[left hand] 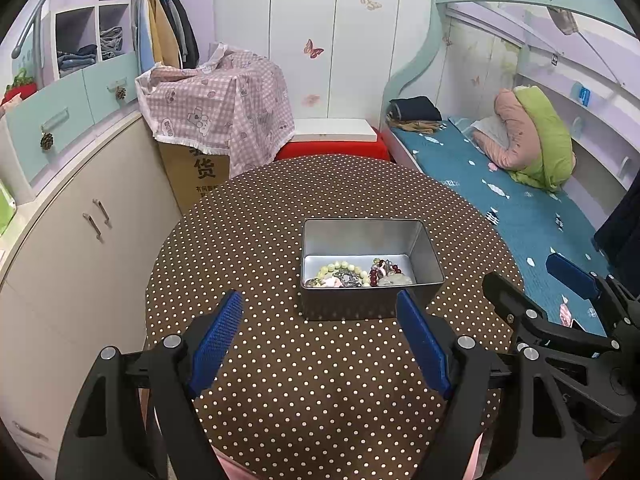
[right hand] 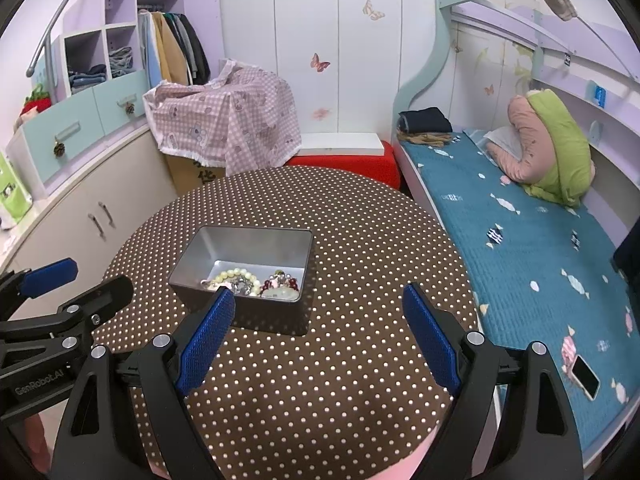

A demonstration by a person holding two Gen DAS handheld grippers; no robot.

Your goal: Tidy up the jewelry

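Your left gripper (left hand: 320,344) and right gripper (right hand: 320,340) both gape wide, empty, short of the tin (left hand: 428,256) on the table (left hand: 248,240). Jewelry (left hand: 352,274) all lies heaped in the tin — none on the cloth; sorting looks either finished or unstarted.

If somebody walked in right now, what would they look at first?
Probably the shiny metal tin in the middle of the round, brown dotted table, with a pile of bead bracelets lying inside it. Next, the two blue-padded tools, the left tool and the right tool, both open and empty at the near side of the table. To the right is a bed with a teal cover.
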